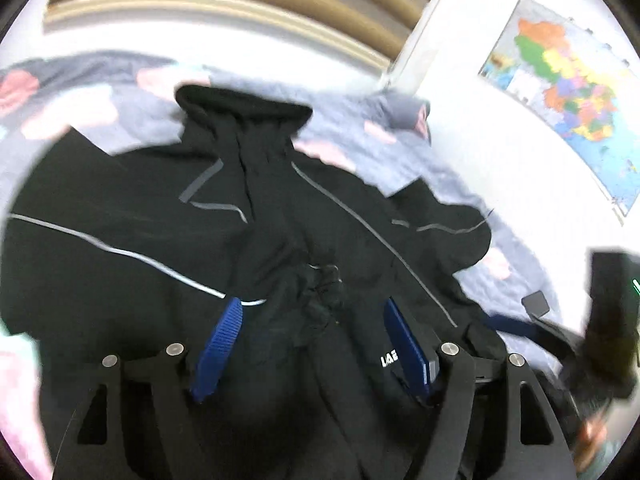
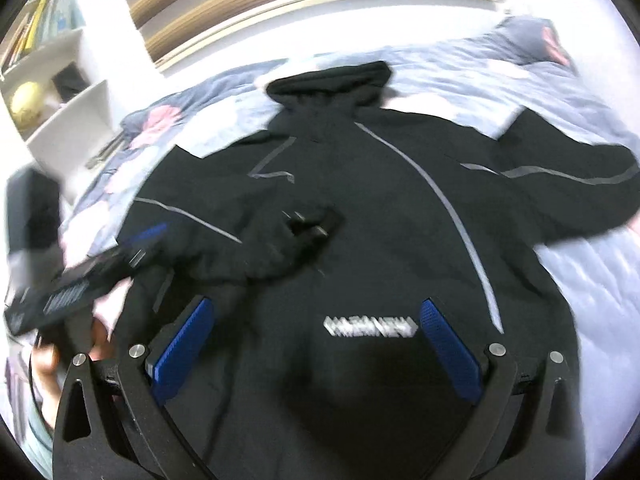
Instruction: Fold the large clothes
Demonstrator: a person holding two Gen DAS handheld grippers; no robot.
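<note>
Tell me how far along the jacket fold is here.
Early. Done: the black jacket lies spread on the bedspread, one sleeve's cuff already folded onto the chest. In hand: nothing; left gripper and right gripper hover open above it. Left: the other sleeve, outstretched, and the body folds.

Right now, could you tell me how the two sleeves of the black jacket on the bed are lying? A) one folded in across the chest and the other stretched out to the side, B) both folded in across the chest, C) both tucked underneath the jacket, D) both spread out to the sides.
A: on the black jacket, one sleeve's cuff lies across the chest, while the other sleeve stretches out over the bedspread.
</note>
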